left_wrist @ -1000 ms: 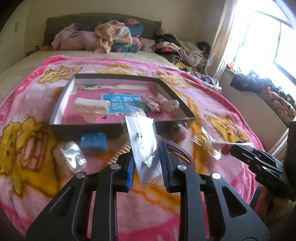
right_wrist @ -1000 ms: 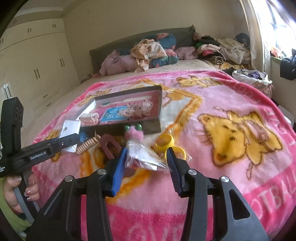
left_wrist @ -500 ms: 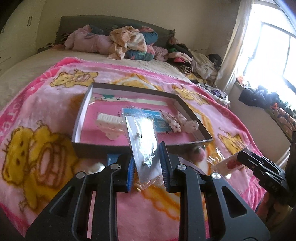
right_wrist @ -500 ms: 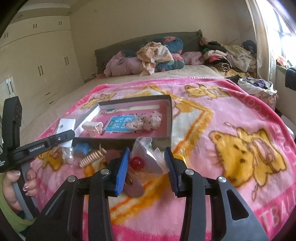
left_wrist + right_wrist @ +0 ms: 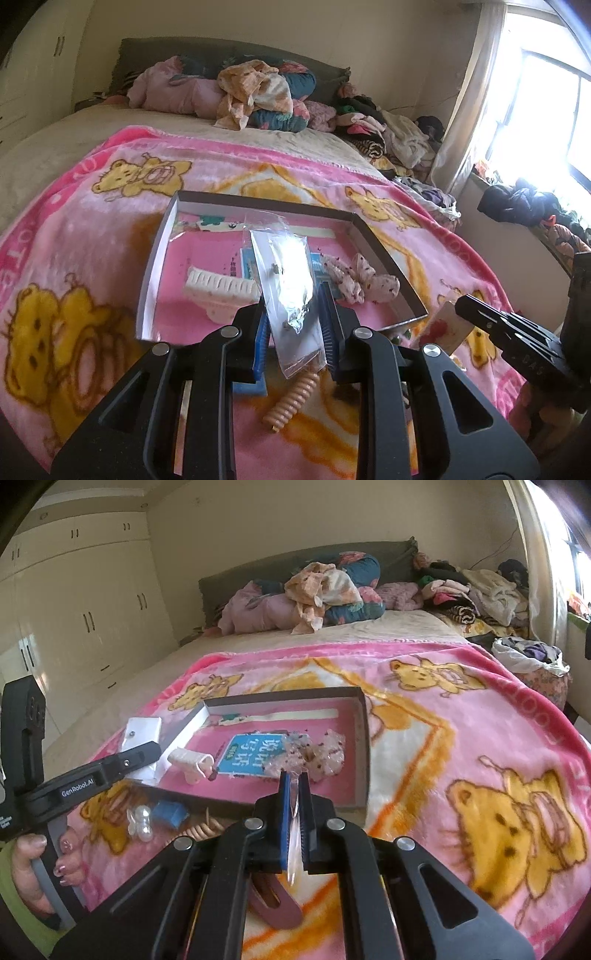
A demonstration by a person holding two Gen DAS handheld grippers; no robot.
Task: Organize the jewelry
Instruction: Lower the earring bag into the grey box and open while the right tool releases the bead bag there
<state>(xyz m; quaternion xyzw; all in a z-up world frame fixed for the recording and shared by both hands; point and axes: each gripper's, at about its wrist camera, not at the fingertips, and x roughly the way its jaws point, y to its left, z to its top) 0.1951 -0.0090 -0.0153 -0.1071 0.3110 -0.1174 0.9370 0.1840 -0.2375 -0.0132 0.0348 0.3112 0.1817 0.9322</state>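
My left gripper (image 5: 293,325) is shut on a clear packet of small earrings (image 5: 288,284), held upright over the near edge of the shallow box (image 5: 155,258) with the pink floor. My right gripper (image 5: 294,805) is shut on a thin clear packet (image 5: 294,834) with a red item, which shows side-on in the left wrist view (image 5: 445,326), just in front of the box's near wall (image 5: 221,805). In the box lie a white hair clip (image 5: 221,290), a blue card (image 5: 251,755) and a spotted pink bow (image 5: 360,282).
The box sits on a pink bear blanket (image 5: 480,738) on a bed. Loose in front of it: an orange coil hair tie (image 5: 293,400), a blue piece (image 5: 170,812), clear beads (image 5: 140,821), a mauve clip (image 5: 275,904). Clothes are piled at the headboard (image 5: 251,92).
Both grippers have risen and moved towards the box with their packets. The right gripper has closed tighter, so its packet now stands edge-on between the pads.
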